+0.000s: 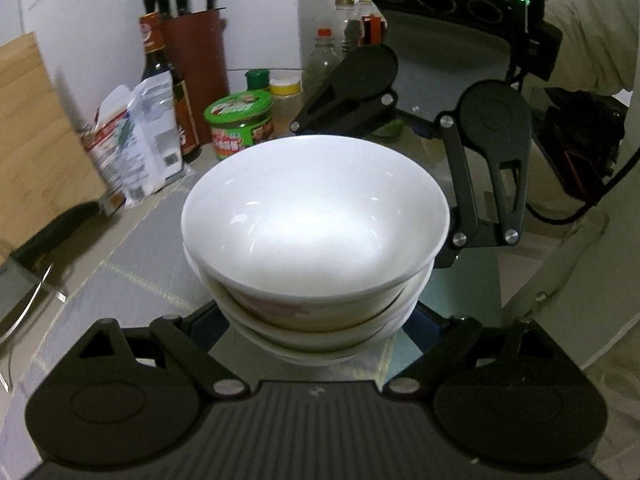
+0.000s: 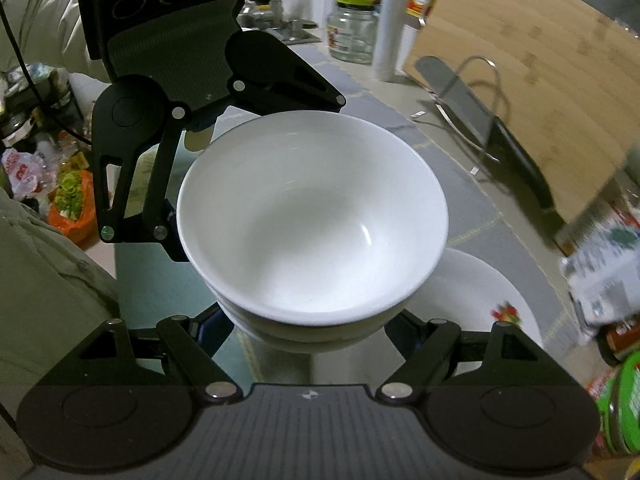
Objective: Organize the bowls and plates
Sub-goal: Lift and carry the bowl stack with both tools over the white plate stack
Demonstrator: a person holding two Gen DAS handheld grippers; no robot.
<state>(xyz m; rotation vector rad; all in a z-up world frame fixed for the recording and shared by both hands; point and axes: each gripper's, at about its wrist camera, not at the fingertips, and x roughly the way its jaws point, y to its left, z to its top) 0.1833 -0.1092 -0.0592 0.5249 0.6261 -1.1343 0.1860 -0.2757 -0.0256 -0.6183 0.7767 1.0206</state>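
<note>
A stack of white bowls [image 1: 316, 220] hangs above the grey counter mat [image 1: 120, 292], held from two opposite sides. My left gripper [image 1: 320, 320] is shut on the lower bowls, its fingertips hidden under the stack. Across from it, the right gripper's fingers [image 1: 472, 216] press the far side. In the right wrist view the same stack of bowls [image 2: 312, 216] fills the middle with my right gripper [image 2: 308, 332] shut on its base, while the left gripper's fingers [image 2: 160, 200] hold the opposite side. A white plate [image 2: 480, 292] with a red pattern lies on the mat below.
A wooden cutting board [image 1: 36, 136], knife block [image 1: 192, 52], sauce bottle [image 1: 160, 64], green-lidded jar [image 1: 240, 120] and a packet [image 1: 144, 140] crowd the counter's back. A glass jar [image 2: 354, 28], wire rack [image 2: 476, 92] and a person's sleeve [image 2: 40, 20] also show.
</note>
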